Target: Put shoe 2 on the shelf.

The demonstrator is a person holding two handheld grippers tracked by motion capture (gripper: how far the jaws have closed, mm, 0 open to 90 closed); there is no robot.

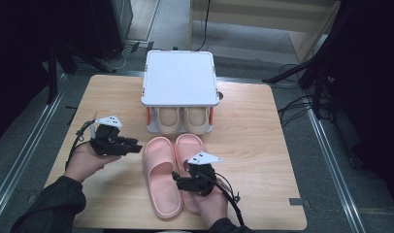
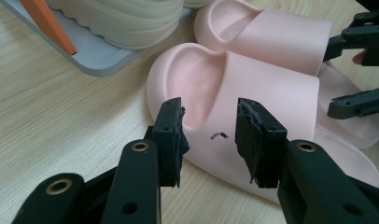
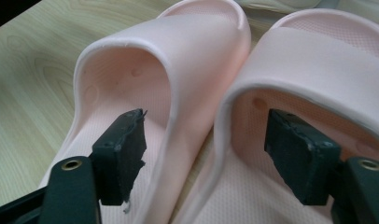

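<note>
High view: wooden tabletop (image 1: 253, 121), seen from the person's side. Pair of pink slippers (image 1: 170, 170) lying side by side, toes toward the far edge, heels near the near edge, about mid-width. Behind them, toward the far edge, a low rack (image 1: 179, 77) with a white top and orange posts; a beige pair of slippers (image 1: 183, 119) sits on its lower shelf, toes facing the near edge.

Left tool (image 1: 133, 145) held level in the left hand (image 1: 86, 160), pointing at the outer side of the left pink slipper, just beside it. In the left gripper view its jaws stand apart with nothing pinched; the slipper's strap and side lie just beyond the pads (image 2: 171, 135). A small dark mark shows on the slipper's side; not readable as writing.

Right tool (image 1: 178, 180) in the right hand (image 1: 212, 204), over the heel ends of the pink pair. In the right gripper view its jaws are spread wide, one pad inside each slipper, straddling the two touching inner walls; the pads (image 3: 124, 149) do not press on those walls.

No brand, label or legible writing on slippers, rack or tools.
</note>
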